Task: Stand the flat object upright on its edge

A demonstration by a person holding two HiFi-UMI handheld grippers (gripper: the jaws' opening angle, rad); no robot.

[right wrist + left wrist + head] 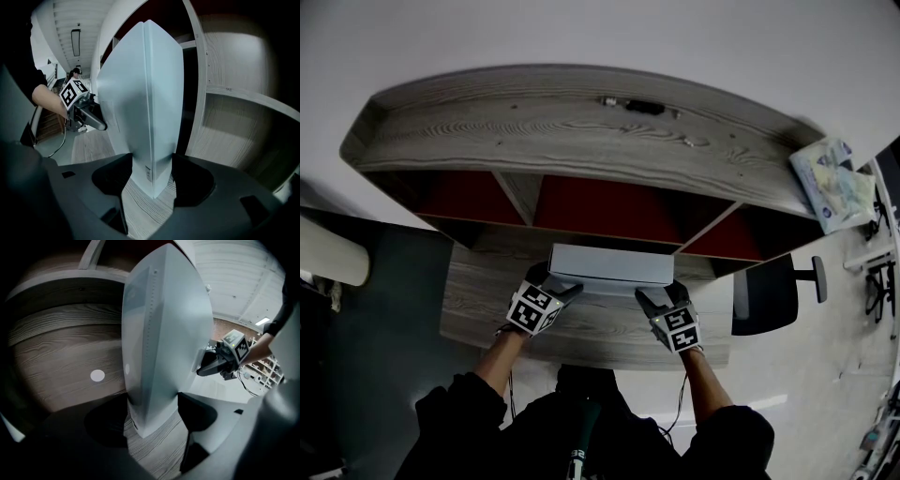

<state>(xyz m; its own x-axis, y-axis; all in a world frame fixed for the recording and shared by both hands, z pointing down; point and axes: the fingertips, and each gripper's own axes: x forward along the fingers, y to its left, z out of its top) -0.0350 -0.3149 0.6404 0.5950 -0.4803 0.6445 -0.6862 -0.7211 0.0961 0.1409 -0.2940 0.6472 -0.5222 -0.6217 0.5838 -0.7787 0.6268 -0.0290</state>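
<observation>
A flat white box [611, 264] stands on its long edge on the wooden desk [483, 300], just in front of the shelf unit. My left gripper [565, 289] clasps its left end and my right gripper [652, 298] its right end. In the left gripper view the box [164, 333] rises upright between the dark jaws of the left gripper [154, 413], which touch both its faces. The right gripper view shows the same: the box [145, 93] is pinched near its bottom corner by the right gripper [151, 171]. Each gripper sees the other past the box.
A wooden shelf unit [534, 131] with red-backed compartments [609, 211] stands right behind the box. On its top lie a small dark item [637, 106] and a plastic packet [834, 183]. A black chair [769, 295] is at the desk's right. A white dot [97, 376] marks the desk.
</observation>
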